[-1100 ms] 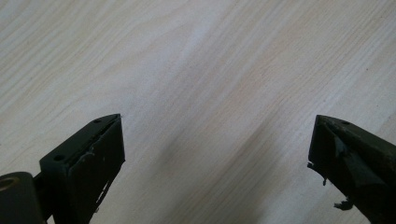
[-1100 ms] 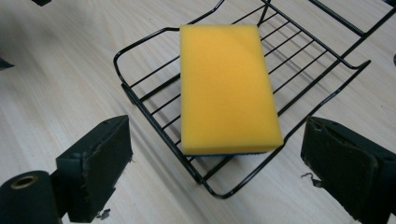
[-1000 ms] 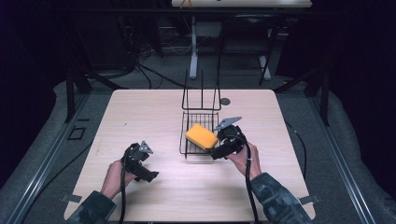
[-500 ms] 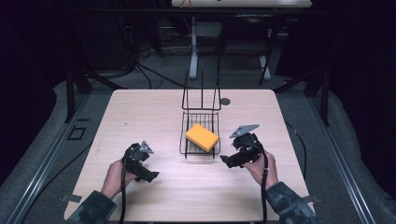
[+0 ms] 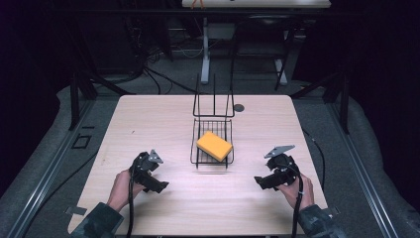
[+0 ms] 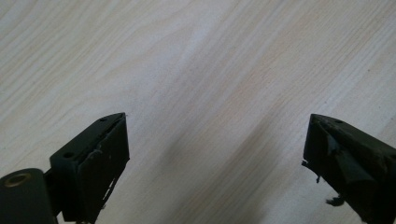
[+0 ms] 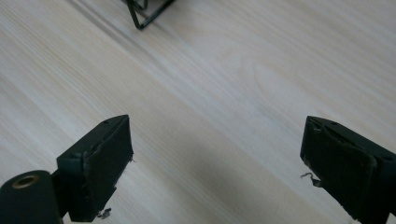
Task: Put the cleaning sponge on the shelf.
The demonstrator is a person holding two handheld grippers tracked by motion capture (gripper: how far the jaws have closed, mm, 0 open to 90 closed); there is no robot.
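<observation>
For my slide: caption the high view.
Yellow sponge lies in wire rack; both open grippers rest apart on table.

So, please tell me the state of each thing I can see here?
Yellow rectangular sponge: lying in the rack, released.
Black wire rack: standing on the table, untouched.
Left gripper: open, empty, over bare wood.
Right gripper: open, empty, apart from the rack.

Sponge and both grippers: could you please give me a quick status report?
Left gripper open, empty, over bare table. Right gripper open, empty, right of the wire rack. Orange sponge lies in rack. Nothing in the way.
</observation>
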